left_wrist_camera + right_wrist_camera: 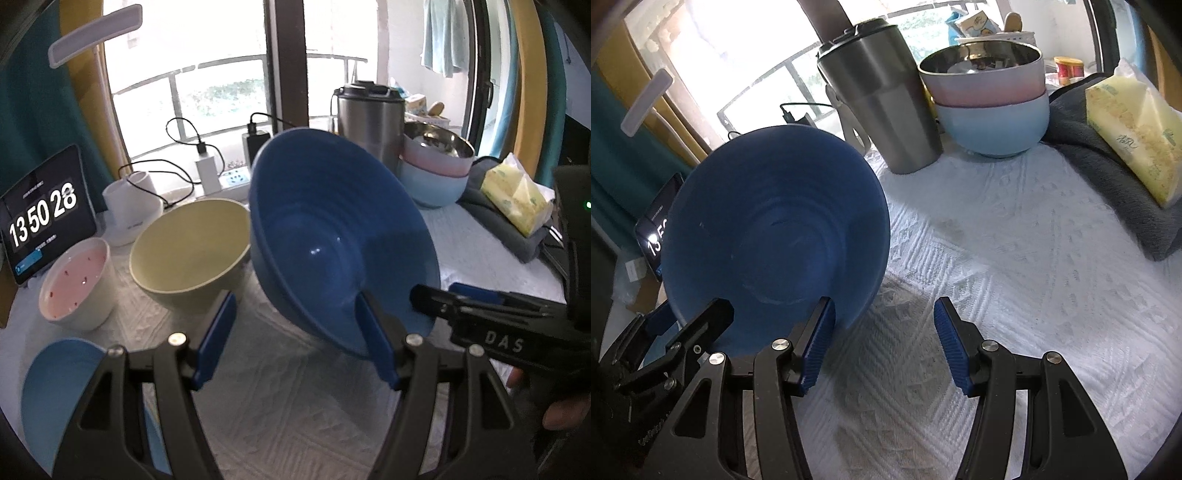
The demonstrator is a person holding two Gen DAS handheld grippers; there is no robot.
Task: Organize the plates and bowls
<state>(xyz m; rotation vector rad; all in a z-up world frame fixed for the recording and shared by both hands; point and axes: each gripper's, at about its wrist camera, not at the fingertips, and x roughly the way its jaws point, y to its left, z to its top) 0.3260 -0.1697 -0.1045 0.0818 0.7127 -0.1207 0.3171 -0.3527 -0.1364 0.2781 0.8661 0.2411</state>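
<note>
dark blue bowl (332, 229) stands tilted between left claw (295, 336) and right claw (884, 339), both open, unclamped; it could slip and topple.

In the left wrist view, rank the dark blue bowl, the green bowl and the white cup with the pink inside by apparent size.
1. Dark blue bowl, though it is tilted and closest to the camera, so its lead is partly nearness.
2. Green bowl.
3. White cup, clearly the smallest.

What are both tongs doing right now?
Left tongs: open, clamping nothing; one finger at the tilted dark blue bowl's rim.
Right tongs: open, clamping nothing; bowl beside one finger.
</note>
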